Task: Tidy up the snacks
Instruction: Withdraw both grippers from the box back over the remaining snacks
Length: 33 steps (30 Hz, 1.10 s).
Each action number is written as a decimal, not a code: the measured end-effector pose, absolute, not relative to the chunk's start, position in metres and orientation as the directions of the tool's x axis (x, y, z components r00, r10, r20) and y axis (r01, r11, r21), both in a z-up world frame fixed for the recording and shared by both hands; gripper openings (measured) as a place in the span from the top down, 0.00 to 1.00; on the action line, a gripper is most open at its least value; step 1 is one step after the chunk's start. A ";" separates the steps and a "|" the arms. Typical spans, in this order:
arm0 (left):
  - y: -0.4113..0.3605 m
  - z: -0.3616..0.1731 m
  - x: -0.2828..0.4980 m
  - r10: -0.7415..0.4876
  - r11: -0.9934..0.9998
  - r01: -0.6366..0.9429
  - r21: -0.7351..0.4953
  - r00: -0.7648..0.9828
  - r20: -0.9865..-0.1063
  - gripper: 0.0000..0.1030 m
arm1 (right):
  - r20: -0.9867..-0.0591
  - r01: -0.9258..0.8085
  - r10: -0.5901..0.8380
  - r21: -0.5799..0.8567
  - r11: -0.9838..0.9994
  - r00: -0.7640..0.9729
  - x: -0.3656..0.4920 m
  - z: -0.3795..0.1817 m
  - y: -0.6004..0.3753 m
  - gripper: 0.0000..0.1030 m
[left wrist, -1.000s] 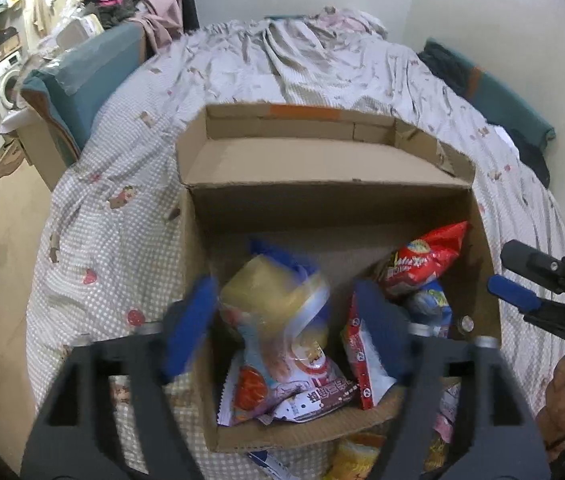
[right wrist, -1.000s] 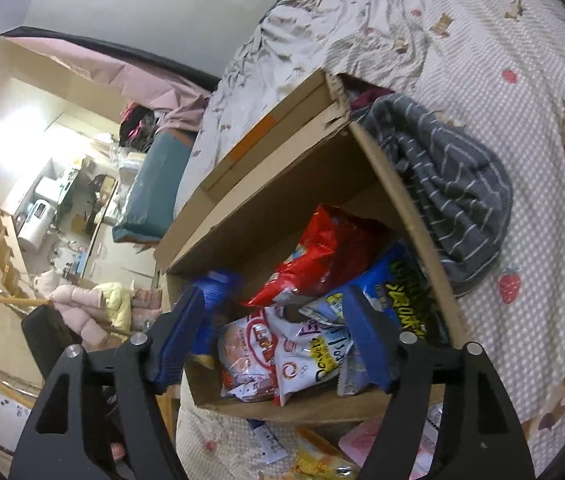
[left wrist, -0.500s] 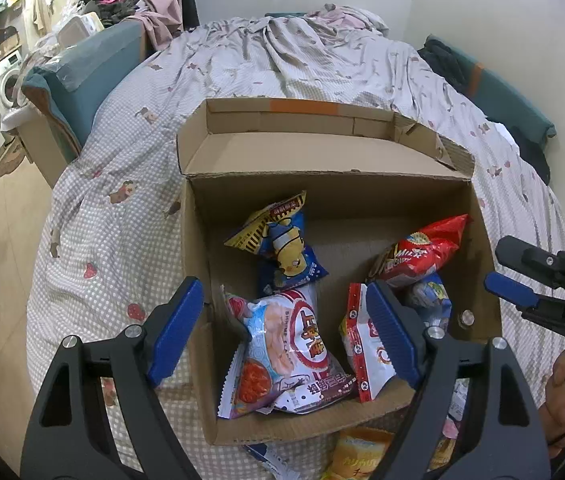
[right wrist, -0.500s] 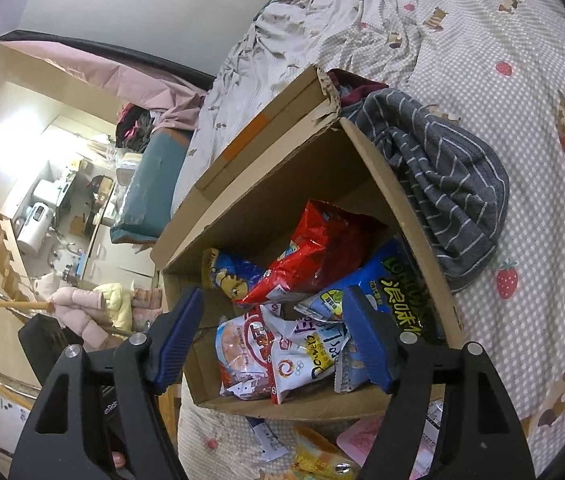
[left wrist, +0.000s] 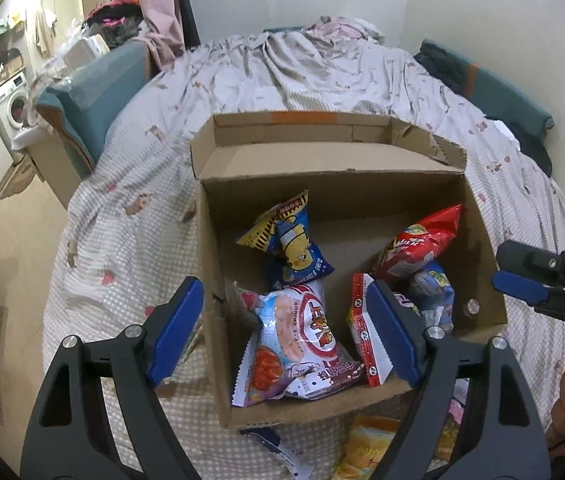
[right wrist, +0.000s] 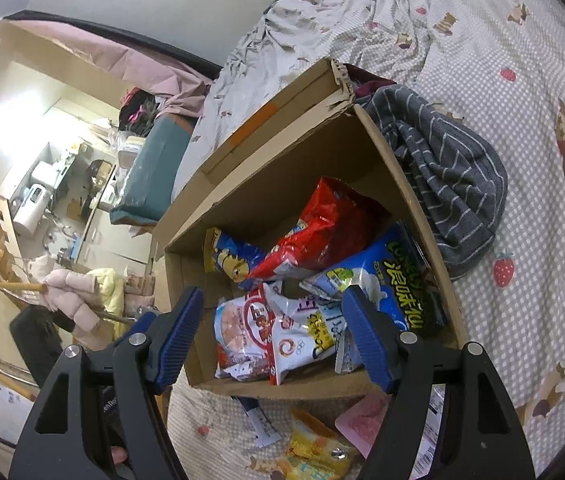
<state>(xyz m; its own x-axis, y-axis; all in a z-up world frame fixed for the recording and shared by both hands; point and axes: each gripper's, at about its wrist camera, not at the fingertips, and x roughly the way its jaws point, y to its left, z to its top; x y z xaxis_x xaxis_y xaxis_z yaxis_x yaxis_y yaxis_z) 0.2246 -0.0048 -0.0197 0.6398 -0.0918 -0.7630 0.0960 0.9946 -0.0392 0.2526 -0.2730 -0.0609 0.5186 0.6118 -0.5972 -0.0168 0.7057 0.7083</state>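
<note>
An open cardboard box [left wrist: 210, 240] [right wrist: 378, 160] stands on the bed and holds several snack bags. A blue and yellow bag [left wrist: 290, 240] [right wrist: 230, 258] leans at the back left. A white and red bag [left wrist: 302, 336] [right wrist: 242, 332] lies at the front. A red bag [left wrist: 418, 244] [right wrist: 322, 228] and a blue and white bag [right wrist: 386, 276] lie on the right. My left gripper [left wrist: 286, 332] is open and empty above the box's near edge. My right gripper [right wrist: 274, 336] is open and empty, also above the near edge; it shows in the left wrist view [left wrist: 538, 292].
Loose snack packets lie on the bedspread in front of the box: a yellow one [left wrist: 366, 444] [right wrist: 318, 448], a pink one [right wrist: 362, 420] and a blue-white one [right wrist: 258, 420]. A grey striped garment [right wrist: 450, 168] lies beside the box's right wall. The bed's left edge drops to the floor.
The blue and yellow bag left my left gripper and now rests inside the box at the back left. Both grippers have pulled back slightly.
</note>
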 end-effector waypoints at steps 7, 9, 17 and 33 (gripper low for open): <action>-0.002 -0.009 0.207 -0.066 0.996 0.090 -0.007 0.663 -0.746 0.21 | -0.610 -0.059 0.586 0.664 0.745 0.534 0.228 -0.046 -0.271 0.25; 0.000 -0.008 0.201 -0.066 0.996 0.085 -0.014 0.660 -0.749 0.21 | -0.618 -0.066 0.579 0.651 0.756 0.532 0.223 -0.045 -0.270 0.23; 0.009 -0.011 0.179 -0.074 0.997 0.067 -0.042 0.633 -0.770 0.21 | -0.632 -0.048 0.579 0.653 0.756 0.515 0.201 -0.049 -0.270 0.23; 0.022 -0.017 0.146 -0.061 0.998 0.038 -0.047 0.593 -0.803 0.21 | -0.668 -0.038 0.582 0.642 0.766 0.463 0.157 -0.061 -0.263 0.23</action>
